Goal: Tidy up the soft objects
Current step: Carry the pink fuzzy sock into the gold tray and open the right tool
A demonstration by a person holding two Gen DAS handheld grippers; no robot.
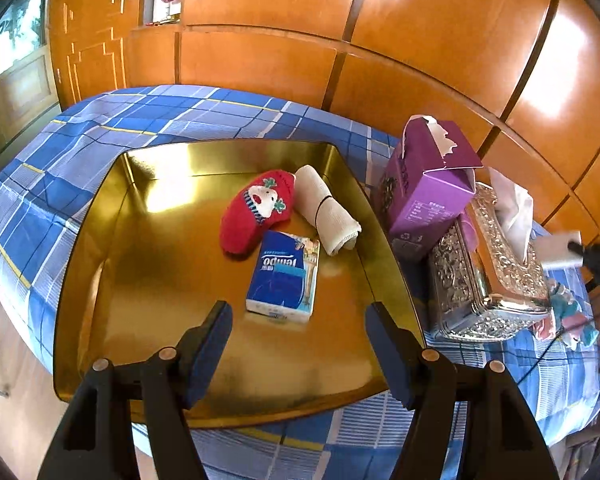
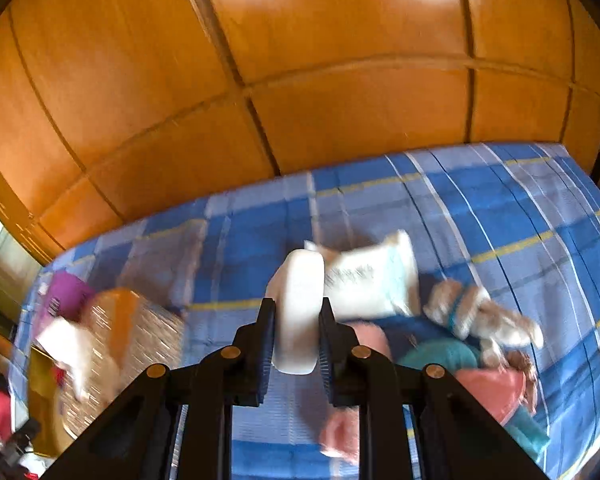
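My left gripper point(image 1: 299, 312) hangs open over the near part of a golden tray point(image 1: 148, 280), with nothing between its fingers. In the tray lie a red Christmas sock point(image 1: 256, 212), a rolled beige cloth point(image 1: 326, 210) tied with a black band, and a blue tissue pack point(image 1: 284, 278). My right gripper point(image 2: 297, 304) is shut on a white soft block point(image 2: 300, 320), lifted above the blue checked bedcover point(image 2: 480, 216). The right wrist view is blurred. Behind the block lie a white tissue packet point(image 2: 370, 276), a plush toy point(image 2: 480, 316) and a doll in pink and teal point(image 2: 488, 384).
To the right of the tray stand a torn purple carton point(image 1: 428, 192) and a silver embossed tissue box point(image 1: 488, 280) with a tissue sticking out. Orange wooden wardrobe panels point(image 1: 380, 20) close off the far side of the bed. The bed's edge drops away at the left.
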